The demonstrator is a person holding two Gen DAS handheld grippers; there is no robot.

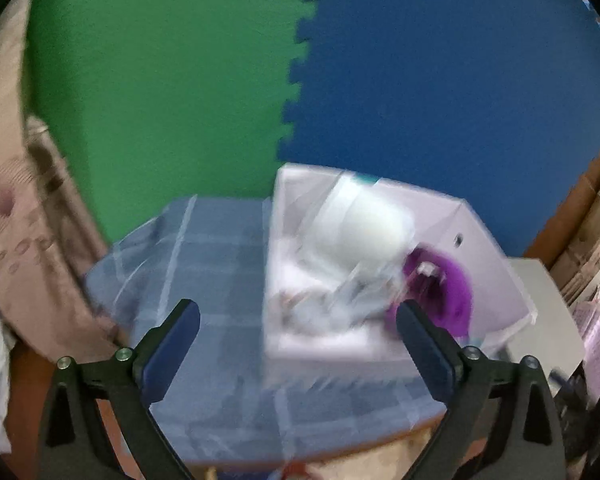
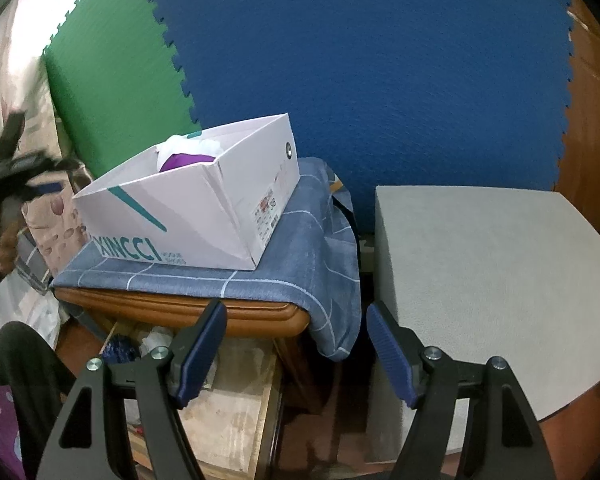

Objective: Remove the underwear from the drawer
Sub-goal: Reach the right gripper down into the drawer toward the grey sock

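My left camera looks down close on the white box (image 1: 380, 280); my right faces it (image 2: 188, 216) sidelong (farther off).

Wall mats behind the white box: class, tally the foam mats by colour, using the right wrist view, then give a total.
Green foam mat: 1
Blue foam mat: 1
Total: 2

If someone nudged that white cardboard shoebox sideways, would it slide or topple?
The shoebox would probably slide rather than tip: it is low and wide. It looks light, holding only soft purple and white items. The blue checked cloth beneath may bunch and drag along.
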